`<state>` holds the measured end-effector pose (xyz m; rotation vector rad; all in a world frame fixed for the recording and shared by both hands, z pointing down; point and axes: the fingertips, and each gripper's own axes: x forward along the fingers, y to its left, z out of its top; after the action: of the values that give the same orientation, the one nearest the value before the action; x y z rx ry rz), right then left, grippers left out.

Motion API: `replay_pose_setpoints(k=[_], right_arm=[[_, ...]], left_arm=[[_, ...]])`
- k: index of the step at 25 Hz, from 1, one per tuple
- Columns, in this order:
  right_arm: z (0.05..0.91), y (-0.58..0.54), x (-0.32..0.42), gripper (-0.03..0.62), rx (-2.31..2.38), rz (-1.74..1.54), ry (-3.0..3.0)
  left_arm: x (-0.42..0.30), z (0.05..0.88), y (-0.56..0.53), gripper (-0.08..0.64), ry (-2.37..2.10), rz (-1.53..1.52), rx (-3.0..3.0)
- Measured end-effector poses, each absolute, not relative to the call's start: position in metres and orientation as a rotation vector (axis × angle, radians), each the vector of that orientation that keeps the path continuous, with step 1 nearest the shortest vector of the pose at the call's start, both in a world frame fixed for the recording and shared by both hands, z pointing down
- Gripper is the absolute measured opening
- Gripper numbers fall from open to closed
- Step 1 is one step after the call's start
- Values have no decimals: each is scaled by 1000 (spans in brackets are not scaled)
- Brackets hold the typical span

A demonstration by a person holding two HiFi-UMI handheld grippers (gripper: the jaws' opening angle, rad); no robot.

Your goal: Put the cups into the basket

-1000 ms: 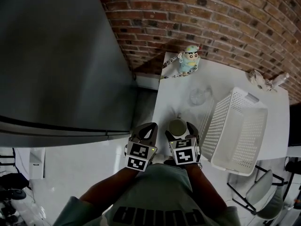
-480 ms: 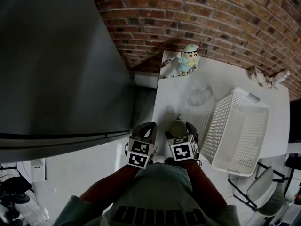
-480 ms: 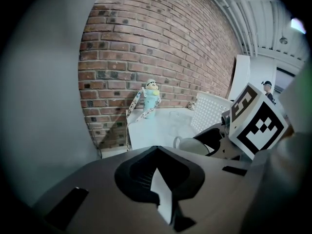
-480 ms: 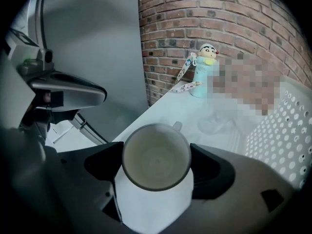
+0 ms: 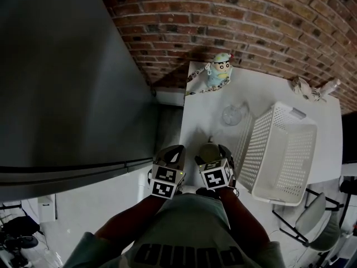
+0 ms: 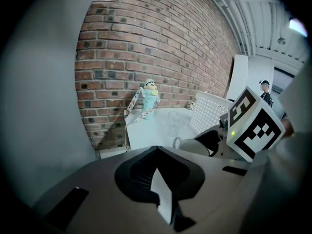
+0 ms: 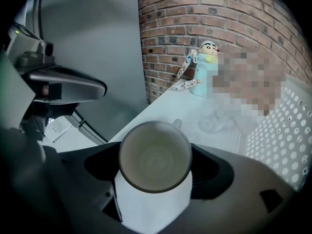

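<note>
The right gripper (image 7: pixel 155 172) has its fingers clamped on a grey cup (image 7: pixel 155 152), with the basket (image 5: pixel 262 144) at its 3 o'clock. The left gripper (image 6: pixel 158 179) has its fingers together, empty.

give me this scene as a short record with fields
right gripper: shut on grey mug, over the table's near end
left gripper: shut, empty, just left of the table
glass cup: on table, left of basket
basket: white, no cups seen inside
bottle: cartoon-headed, by brick wall
</note>
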<state>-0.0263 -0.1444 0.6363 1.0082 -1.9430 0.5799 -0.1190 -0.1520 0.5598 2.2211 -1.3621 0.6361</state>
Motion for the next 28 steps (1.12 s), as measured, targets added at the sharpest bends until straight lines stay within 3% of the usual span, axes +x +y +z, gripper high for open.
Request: replay_pose_setpoints(k=[15, 28], right_arm=[[543, -142, -24, 397, 1151, 537, -2040], [446, -127, 3, 397, 1284, 479, -2140]], left_arm=[[-112, 529, -147, 6, -1350, 558, 2260], [-65, 458, -155, 6, -1312, 488, 2423]])
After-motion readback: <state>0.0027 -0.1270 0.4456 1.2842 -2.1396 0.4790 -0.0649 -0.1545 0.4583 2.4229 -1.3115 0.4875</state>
